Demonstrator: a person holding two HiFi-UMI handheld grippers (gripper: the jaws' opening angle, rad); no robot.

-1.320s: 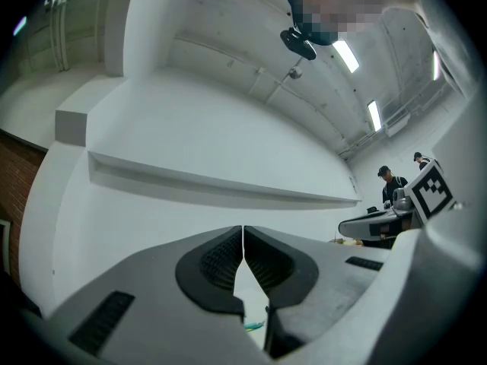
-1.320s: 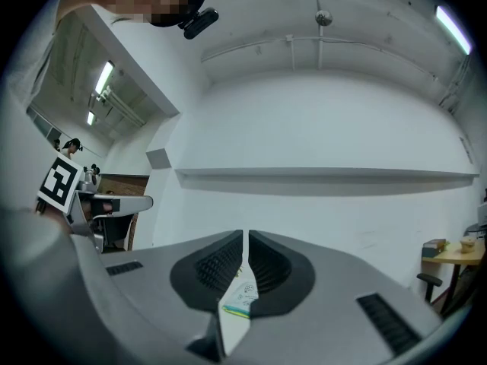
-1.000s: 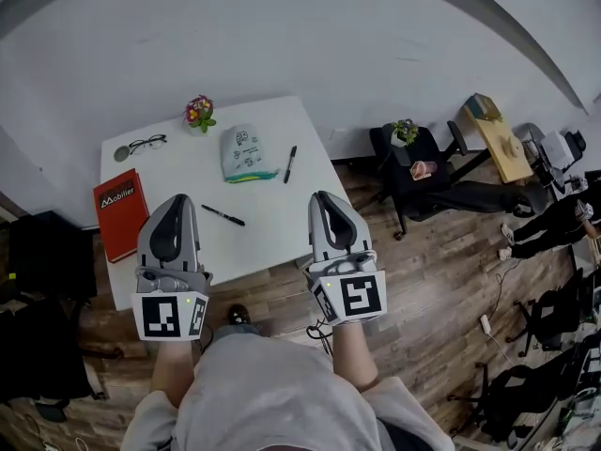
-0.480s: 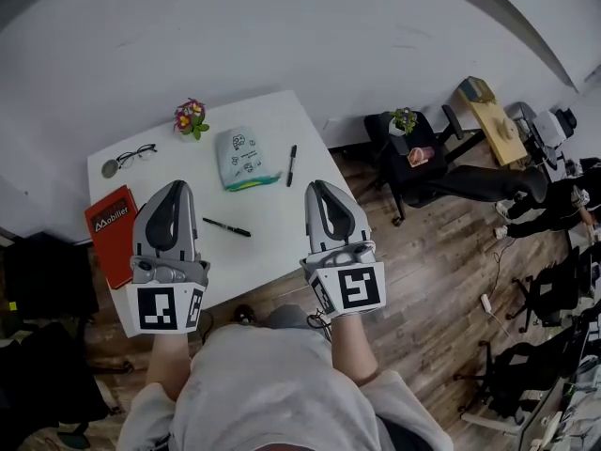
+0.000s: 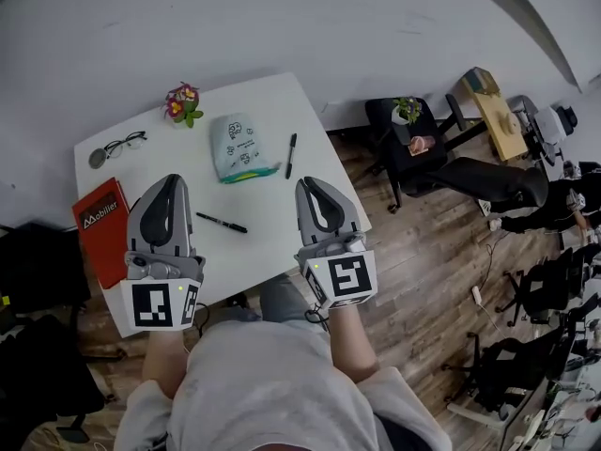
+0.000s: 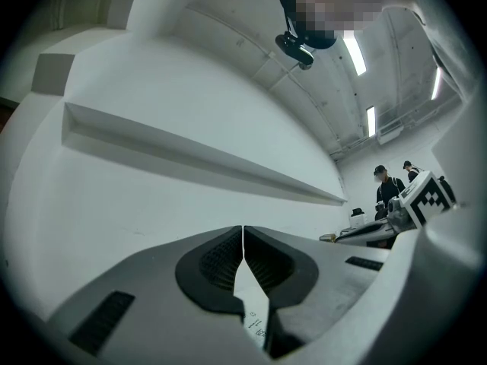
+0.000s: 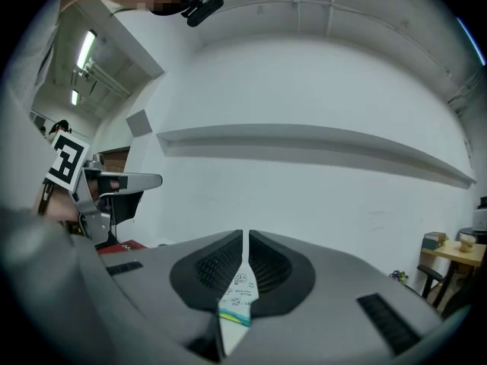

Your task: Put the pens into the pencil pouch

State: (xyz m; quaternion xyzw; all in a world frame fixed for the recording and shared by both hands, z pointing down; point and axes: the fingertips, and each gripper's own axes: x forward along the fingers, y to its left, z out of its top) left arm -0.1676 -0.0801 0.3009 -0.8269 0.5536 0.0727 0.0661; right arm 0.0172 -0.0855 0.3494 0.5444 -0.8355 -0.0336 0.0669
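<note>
Jaws pressed together on nothing, the left gripper [image 5: 172, 182] and right gripper [image 5: 313, 185] hover over the table's [image 5: 272, 200] near edge, apparently ready to start, while a pen [image 5: 222, 222] lies mid-table and a second pen [image 5: 291, 154] lies beside the pouch [image 5: 238, 147] toward the far edge.

The person has stepped closer, and the table [image 5: 268, 205] has slid leftward in the head view. Both tongs have advanced over it. The tip of the left tongs [image 5: 170, 180] now reaches beyond the near black pen [image 5: 222, 222], and the right tongs [image 5: 310, 183] lie further inside the table's right edge.
</note>
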